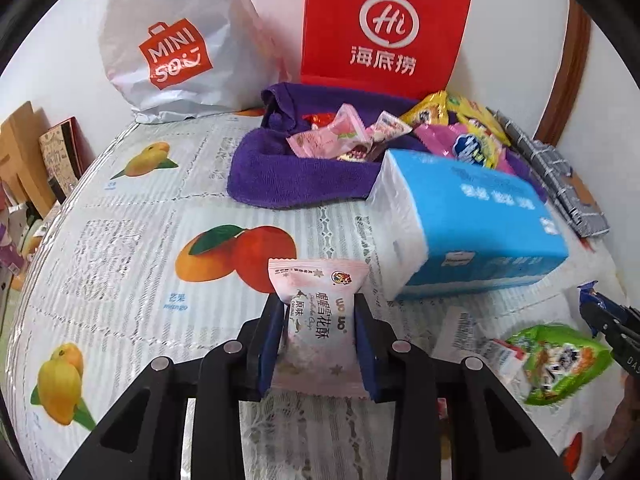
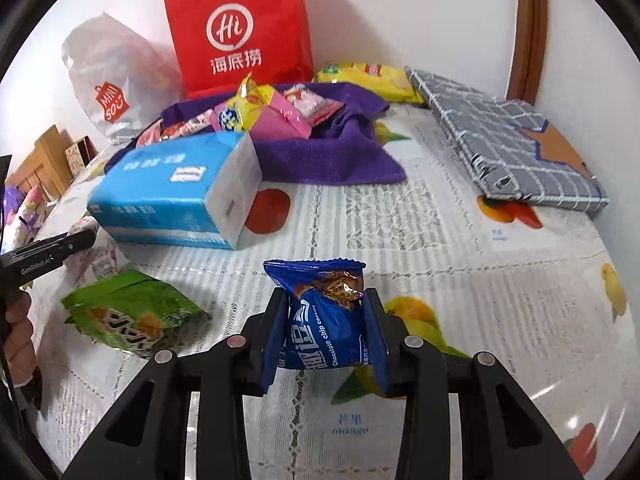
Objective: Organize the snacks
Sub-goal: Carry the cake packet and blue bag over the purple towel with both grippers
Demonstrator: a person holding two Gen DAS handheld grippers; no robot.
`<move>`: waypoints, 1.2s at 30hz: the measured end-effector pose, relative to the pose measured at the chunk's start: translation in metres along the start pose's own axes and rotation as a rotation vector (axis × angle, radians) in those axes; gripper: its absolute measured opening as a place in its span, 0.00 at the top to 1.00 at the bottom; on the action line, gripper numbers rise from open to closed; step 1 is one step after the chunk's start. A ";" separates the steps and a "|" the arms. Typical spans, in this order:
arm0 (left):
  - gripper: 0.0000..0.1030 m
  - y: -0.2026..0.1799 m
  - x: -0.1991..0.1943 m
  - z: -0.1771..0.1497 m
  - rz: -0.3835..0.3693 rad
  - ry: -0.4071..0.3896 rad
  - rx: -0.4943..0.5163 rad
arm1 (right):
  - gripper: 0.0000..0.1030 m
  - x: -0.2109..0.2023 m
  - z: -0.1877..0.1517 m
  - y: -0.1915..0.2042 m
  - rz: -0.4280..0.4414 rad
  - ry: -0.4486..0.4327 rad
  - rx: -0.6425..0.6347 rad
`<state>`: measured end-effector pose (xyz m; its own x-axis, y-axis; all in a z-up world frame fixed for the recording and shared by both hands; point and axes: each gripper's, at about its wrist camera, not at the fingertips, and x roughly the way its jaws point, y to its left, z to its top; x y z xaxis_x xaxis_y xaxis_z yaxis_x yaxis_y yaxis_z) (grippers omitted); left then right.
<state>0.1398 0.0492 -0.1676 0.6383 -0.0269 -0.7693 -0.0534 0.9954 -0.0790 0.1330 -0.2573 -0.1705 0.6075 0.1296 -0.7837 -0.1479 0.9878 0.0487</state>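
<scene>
Left gripper (image 1: 318, 336) pinches pink snowflake-crisp packet (image 1: 318, 312), right gripper (image 2: 326, 336) pinches blue cookie packet (image 2: 326, 316); snack pile on purple towel (image 2: 320, 156) at 12 o'clock; slick wrappers may slip, tissue pack (image 2: 176, 192) obstructs the route.

Between the left gripper's (image 1: 318, 312) pads, a pale pink snack packet (image 1: 318, 308) reads "wolllo". The blue foil cookie packet (image 2: 326, 316) in the right gripper (image 2: 326, 312) says "Chocolate chip cookies". Beyond them, a red paper bag (image 1: 384, 24) shows "Hi 海底捞"; a white plastic bag (image 1: 176, 40) shows "MINISO". The tablecloth (image 2: 352, 430) reads "mango".
</scene>
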 end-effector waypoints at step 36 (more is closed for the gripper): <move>0.69 -0.017 -0.111 0.078 -0.105 -0.069 -0.016 | 0.63 -0.084 0.103 0.059 0.086 -0.217 -0.040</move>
<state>0.1299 0.0420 -0.0310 0.6926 -0.1237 -0.7106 0.0042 0.9859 -0.1676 0.1537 -0.2005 -0.0376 0.7442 0.2327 -0.6261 -0.2345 0.9687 0.0813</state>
